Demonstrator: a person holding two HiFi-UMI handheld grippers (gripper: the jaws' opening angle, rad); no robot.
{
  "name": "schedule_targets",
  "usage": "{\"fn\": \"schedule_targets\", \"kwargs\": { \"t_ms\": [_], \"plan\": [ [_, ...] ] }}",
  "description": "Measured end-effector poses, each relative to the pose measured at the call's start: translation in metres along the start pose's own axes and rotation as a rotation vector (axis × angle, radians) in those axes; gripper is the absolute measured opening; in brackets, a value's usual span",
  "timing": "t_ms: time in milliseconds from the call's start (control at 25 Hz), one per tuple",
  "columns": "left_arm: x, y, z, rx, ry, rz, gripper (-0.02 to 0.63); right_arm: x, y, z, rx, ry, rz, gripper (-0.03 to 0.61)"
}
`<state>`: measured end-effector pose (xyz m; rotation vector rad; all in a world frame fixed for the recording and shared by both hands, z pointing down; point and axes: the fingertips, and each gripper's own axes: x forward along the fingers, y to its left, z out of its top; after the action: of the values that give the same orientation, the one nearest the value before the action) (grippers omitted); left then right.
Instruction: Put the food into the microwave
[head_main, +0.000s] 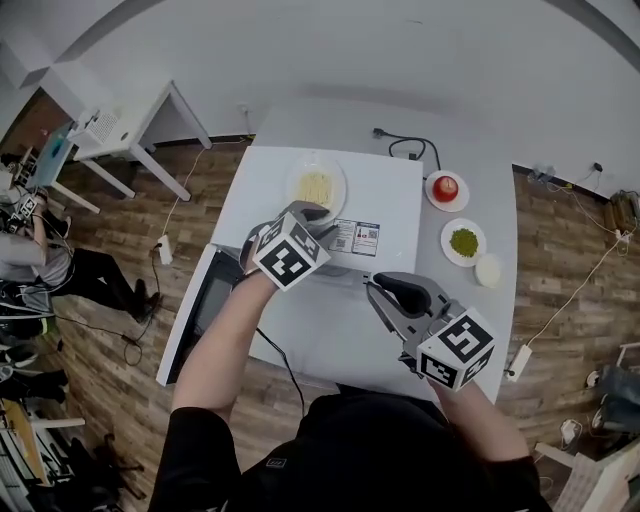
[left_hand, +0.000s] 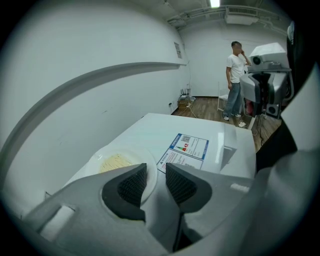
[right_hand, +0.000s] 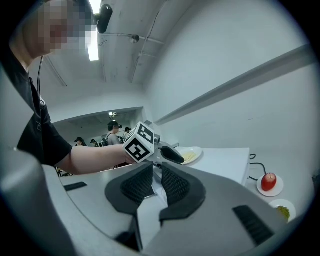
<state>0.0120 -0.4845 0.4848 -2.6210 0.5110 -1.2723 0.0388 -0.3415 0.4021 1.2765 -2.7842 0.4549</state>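
We are seeing a sticker (left_hand: 184, 149) on the microwave (head_main: 392, 200), but its words are looking too small to read.

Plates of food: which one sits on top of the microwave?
The white plate of pale yellow noodles; the red-apple plate and the green-food plate rest on the grey table beside the white microwave.

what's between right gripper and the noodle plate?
Head view: the printed label on the microwave top, between right gripper and noodle plate. The left gripper sits just left of that line.
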Motion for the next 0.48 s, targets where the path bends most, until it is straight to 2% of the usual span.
{"fn": "schedule_targets", "kwargs": {
  "t_ms": [480],
  "plan": [
    [-0.036, -0.061, -0.011, 0.031, -0.054, -0.044, 0.11, 0.013, 0.025, -0.008, -0.001, 0.02, 0.03, 0.064]
  ]
}}
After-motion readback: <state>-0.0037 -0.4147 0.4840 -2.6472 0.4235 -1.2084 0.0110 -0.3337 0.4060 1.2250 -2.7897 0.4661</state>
